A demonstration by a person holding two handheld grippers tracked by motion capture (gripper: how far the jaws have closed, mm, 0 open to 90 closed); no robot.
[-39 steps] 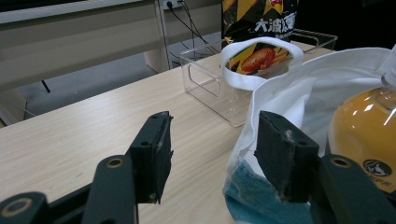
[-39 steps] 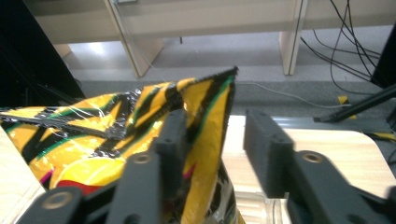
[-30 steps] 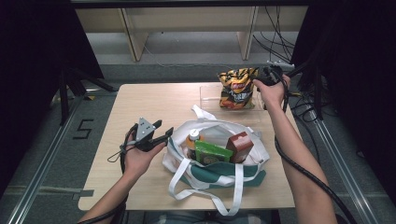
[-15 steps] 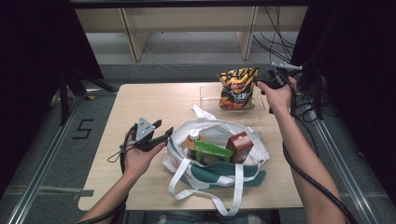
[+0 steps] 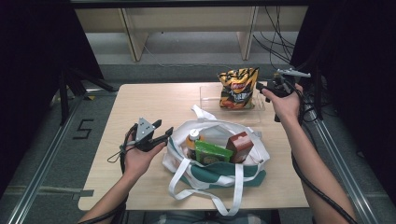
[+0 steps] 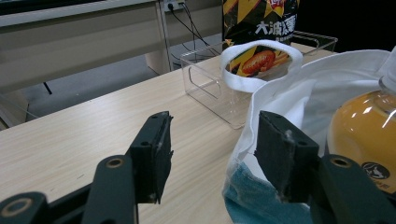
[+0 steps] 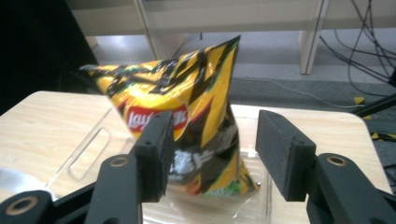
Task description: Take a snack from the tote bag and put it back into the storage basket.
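Chip bag [image 5: 237, 87] stands upright in the clear tray [image 5: 259, 105], beyond the tote bag [image 5: 212, 154]. Right gripper [image 5: 261, 87] sits just beside the chip bag, jaws apart and empty. Left gripper [image 5: 164, 131] rests beside the tote bag, jaws apart, gripping nothing.

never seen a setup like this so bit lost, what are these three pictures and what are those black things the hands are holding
A person sits at a wooden table with a hand-held grasping tool in each hand. The high view looks down from above. The other two pictures come from small cameras riding on each tool, looking along its two black jaws.

The left tool rests beside a white tote bag with its jaws open and holds nothing. The bag contains an orange drink bottle, a green packet and a red-brown carton.

The right tool is open beside a yellow chip bag, which stands in a clear tray; it grips nothing.
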